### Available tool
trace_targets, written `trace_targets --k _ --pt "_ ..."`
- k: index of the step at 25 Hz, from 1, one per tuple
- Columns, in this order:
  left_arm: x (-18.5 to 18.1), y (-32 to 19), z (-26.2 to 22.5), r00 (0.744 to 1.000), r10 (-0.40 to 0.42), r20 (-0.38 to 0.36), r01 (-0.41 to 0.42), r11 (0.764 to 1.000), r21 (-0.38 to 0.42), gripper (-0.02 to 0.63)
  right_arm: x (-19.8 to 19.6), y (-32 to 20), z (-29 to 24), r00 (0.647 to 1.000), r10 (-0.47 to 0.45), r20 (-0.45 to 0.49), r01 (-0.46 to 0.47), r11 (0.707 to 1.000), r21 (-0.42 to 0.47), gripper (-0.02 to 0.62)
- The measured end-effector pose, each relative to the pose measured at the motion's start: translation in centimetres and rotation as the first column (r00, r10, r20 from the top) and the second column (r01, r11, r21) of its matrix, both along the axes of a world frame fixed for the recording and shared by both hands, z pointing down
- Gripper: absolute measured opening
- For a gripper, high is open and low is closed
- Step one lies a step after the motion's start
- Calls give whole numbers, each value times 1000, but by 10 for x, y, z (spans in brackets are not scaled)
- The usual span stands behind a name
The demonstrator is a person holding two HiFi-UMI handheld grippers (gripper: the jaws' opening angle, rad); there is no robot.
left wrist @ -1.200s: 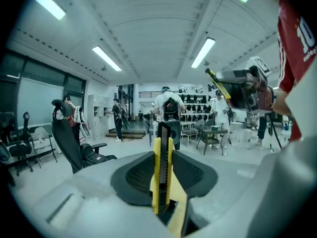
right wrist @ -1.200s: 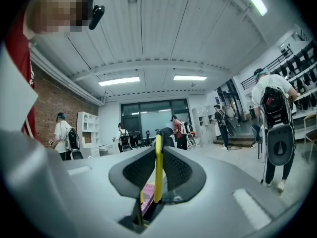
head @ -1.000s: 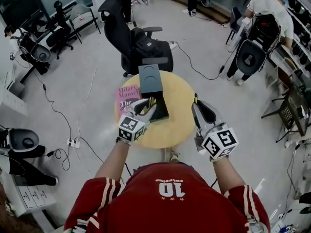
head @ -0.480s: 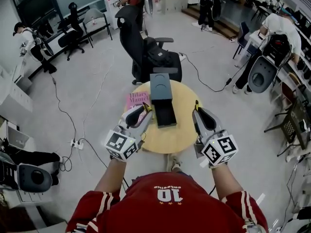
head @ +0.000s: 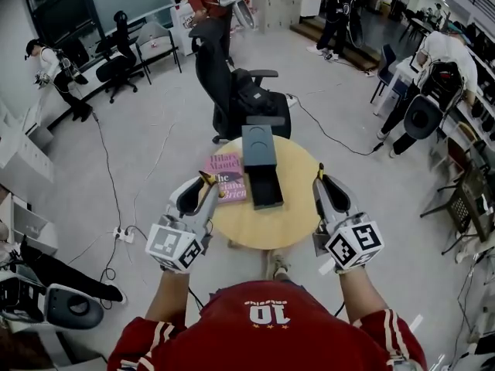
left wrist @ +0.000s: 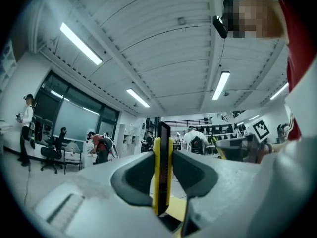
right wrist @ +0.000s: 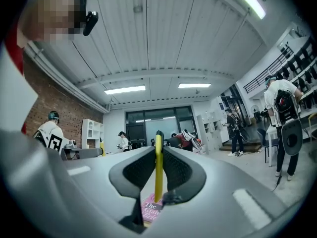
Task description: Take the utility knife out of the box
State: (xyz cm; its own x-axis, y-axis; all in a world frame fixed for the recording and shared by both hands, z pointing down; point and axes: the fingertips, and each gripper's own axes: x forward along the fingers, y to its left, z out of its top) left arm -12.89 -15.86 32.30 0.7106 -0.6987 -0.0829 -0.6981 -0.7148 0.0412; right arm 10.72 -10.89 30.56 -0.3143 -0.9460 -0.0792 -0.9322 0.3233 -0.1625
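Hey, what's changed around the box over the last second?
The left gripper, clamped on the yellow utility knife, has carried it from above the open box back to the left edge of the round table. Unchanged: box and pink book on the table, right gripper shut on a thin yellow item.

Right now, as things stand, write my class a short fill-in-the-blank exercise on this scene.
1. The left tongs grip a utility knife whose body is ____ in colour.
2. The table under the box is ____ in shape.
3. In the head view, the pink book lies to the ____ of the box.

Missing words: yellow; round; left.
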Motion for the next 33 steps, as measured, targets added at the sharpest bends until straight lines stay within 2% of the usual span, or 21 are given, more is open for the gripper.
trace_targets --k 4,7,17,33 --pt "-15 -6 1 999 -49 2 49 999 -5 129 -1 2 2 1000 13 -1 -13 1000 -3 48" --pt "-18 -8 3 998 -54 -15 53 998 -20 129 -7 1 6 1000 16 -13 -16 1000 -4 48" --pt "-26 -2 4 996 -84 7 84 996 -21 129 -14 0 11 1000 14 -2 -14 1000 -20 46" --pt "-41 6 10 993 -88 -75 82 993 -87 129 -27 7 13 1000 -11 0 11 999 -31 47"
